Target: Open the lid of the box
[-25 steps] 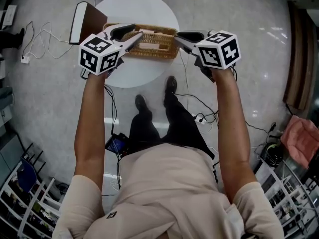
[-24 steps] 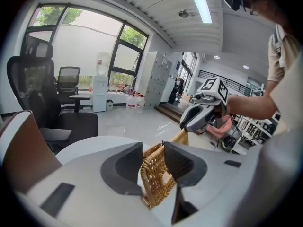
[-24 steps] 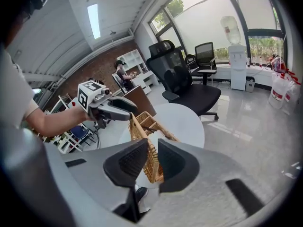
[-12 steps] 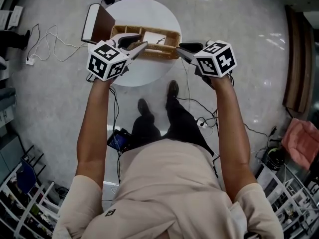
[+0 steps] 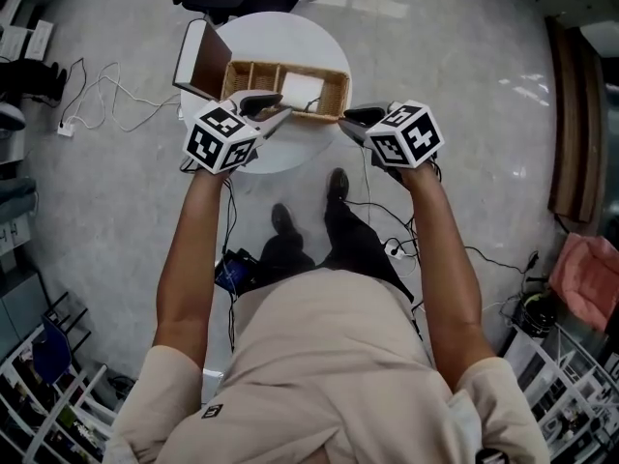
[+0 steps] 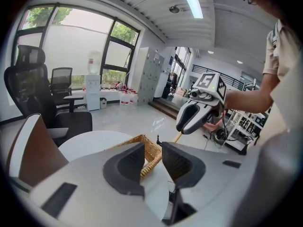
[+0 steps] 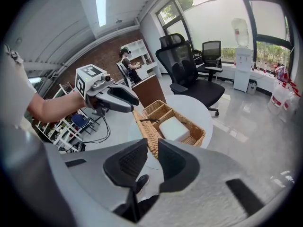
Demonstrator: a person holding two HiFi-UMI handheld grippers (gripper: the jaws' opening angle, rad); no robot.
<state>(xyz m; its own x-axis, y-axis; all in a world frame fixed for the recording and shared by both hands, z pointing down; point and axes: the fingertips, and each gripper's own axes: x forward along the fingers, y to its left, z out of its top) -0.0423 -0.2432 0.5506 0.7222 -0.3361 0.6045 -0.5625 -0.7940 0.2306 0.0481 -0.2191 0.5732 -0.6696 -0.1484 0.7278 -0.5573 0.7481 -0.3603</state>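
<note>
Box point(image 5: 314, 111): wicker, on the round white table point(image 5: 290, 35), long side toward the person, its right end close to the table's right rim. Lid point(image 5: 198, 58) already up, standing near upright at the box's left end, brown inner face toward the compartments.

Left gripper point(image 6: 152, 146): jaws a little apart, nothing between the pads. The box corner shows only beyond the gap. It hangs just near the box's left half.
Right gripper point(image 7: 153, 143): jaws a little apart too. The wicker rim lines up with the gap but looks to lie past it, so I judge it released. It sits just off the box's near right corner.

Risks, as judged:
- The lid stands on its own with nothing holding it, so a knock to the box or table could drop it shut.
- The box looks light and the table smooth, so a nudge from the right gripper could slide its right end over the rim.
- Cables point(image 5: 92, 90) trail on the floor left of the table and also near the feet, so stepping in could snag one.

Count: one box, one lid, one table, two grippers. Three compartments in the box, two small at left and one large at right. One white block point(image 5: 303, 87) in the large one.
</note>
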